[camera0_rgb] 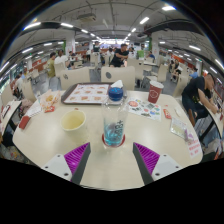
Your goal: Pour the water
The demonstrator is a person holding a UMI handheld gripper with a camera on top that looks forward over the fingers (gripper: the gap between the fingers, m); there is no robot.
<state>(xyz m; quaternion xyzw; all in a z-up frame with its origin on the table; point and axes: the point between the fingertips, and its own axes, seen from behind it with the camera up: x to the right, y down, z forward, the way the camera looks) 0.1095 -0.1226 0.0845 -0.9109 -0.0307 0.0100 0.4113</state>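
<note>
Probably heavy and slippery with water, so best taken at the bottle [114, 121] middle, gripper [111, 158] fingers apart now.

The water bottle [114, 118] has a clear body, a blue cap and a label printed in blue with small red marks. The bowl [74, 121] is pale yellow. The table [60, 150] surface is cream. The tray [85, 94] has a dark frame around a light sheet printed with rows of pink circles. The cup [154, 93] is red with a white pattern. The placemat [143, 106] is light with multicoloured printed shapes. The gripper [112, 158] carries magenta pads [76, 156] marked with fine diagonal ridges, mounted on dark grey fingers. The chairs [74, 76] beyond the table are off-white.
</note>
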